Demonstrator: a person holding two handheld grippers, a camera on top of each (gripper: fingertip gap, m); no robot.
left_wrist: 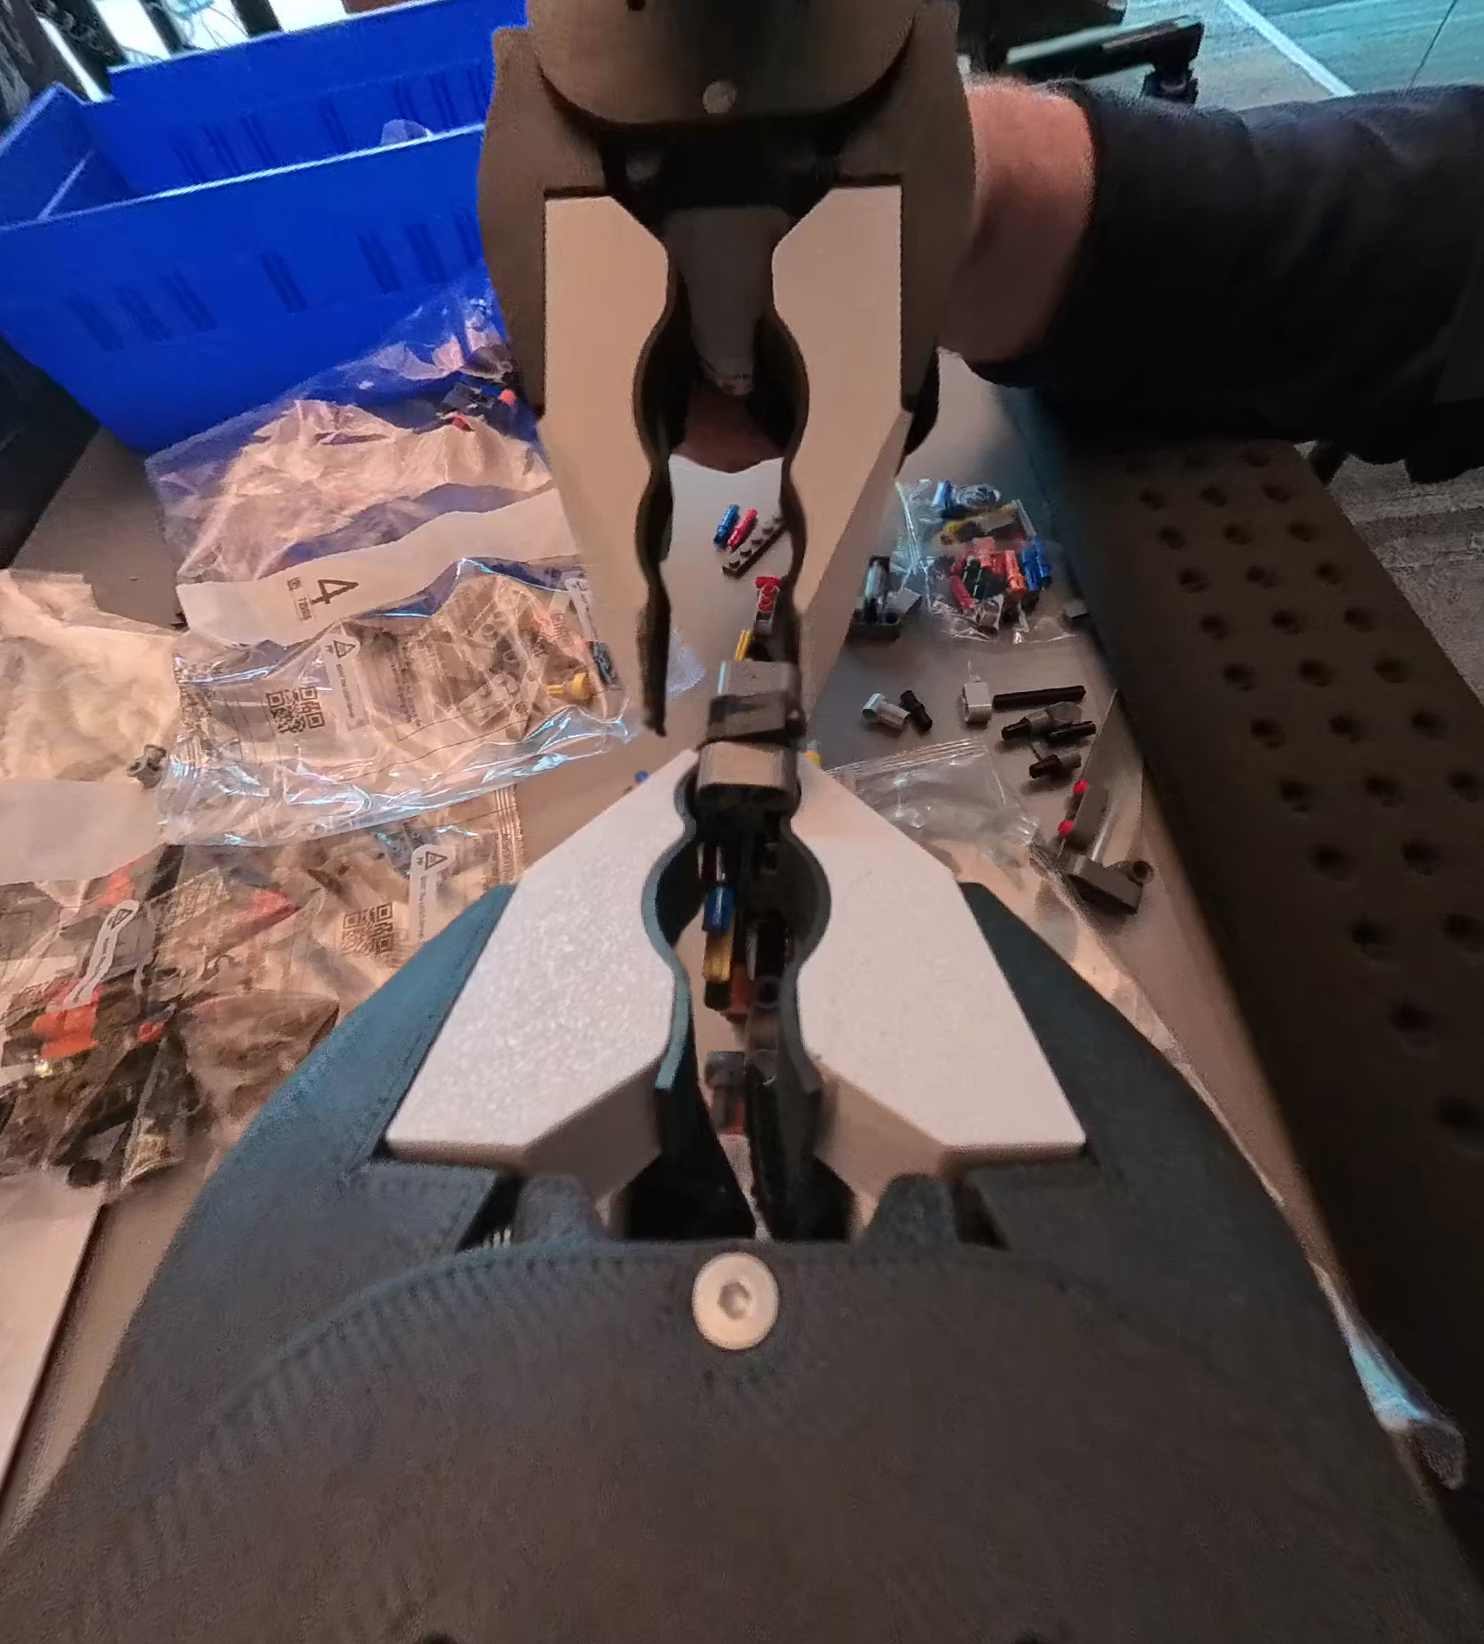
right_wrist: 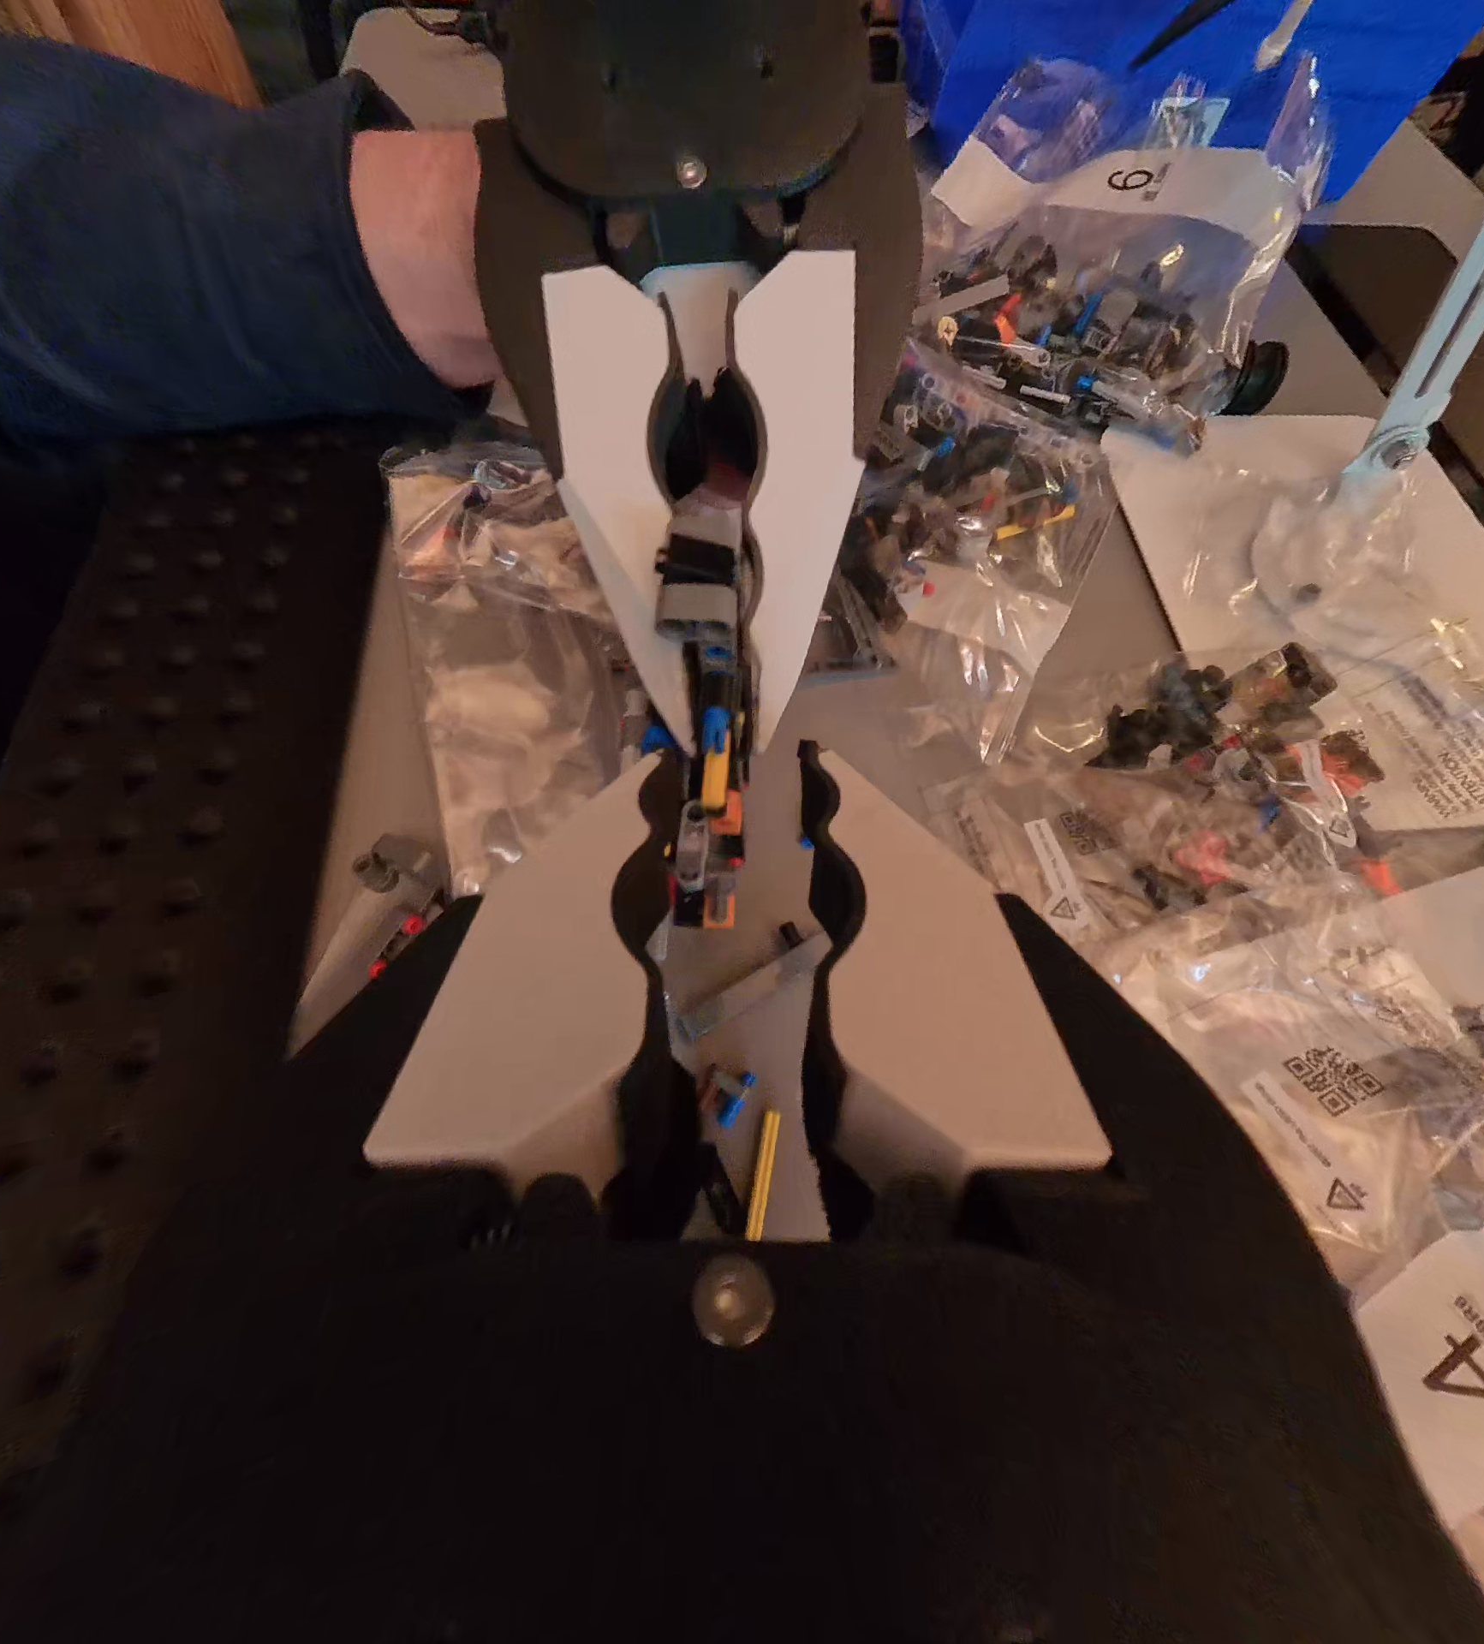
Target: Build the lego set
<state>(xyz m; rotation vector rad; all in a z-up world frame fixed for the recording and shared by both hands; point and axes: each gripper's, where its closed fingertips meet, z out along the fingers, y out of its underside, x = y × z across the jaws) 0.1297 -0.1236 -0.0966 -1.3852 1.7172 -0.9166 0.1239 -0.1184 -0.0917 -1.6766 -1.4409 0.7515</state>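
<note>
My left gripper (left_wrist: 742,769) is shut on a long lego assembly (left_wrist: 751,712) of grey and black pieces with blue, yellow and red pins. The assembly sticks out past its fingertips. My right gripper (right_wrist: 734,756) is open, facing the left one tip to tip. The orange and yellow end of the assembly (right_wrist: 707,801) lies between its spread fingers; whether it touches them is unclear. In the left wrist view the right gripper (left_wrist: 725,712) comes in from the top. In the right wrist view the left gripper (right_wrist: 720,743) comes in from the top.
Clear bags of lego parts (left_wrist: 382,694) cover the left of the table, with blue bins (left_wrist: 213,258) behind. Loose pins and beams (left_wrist: 1032,712) lie to the right beside a dark perforated board (left_wrist: 1343,801). A yellow axle (right_wrist: 763,1174) and grey beam (right_wrist: 747,987) lie under my right gripper. Only a small space, under 4 cm, lies between the two pairs of fingers.
</note>
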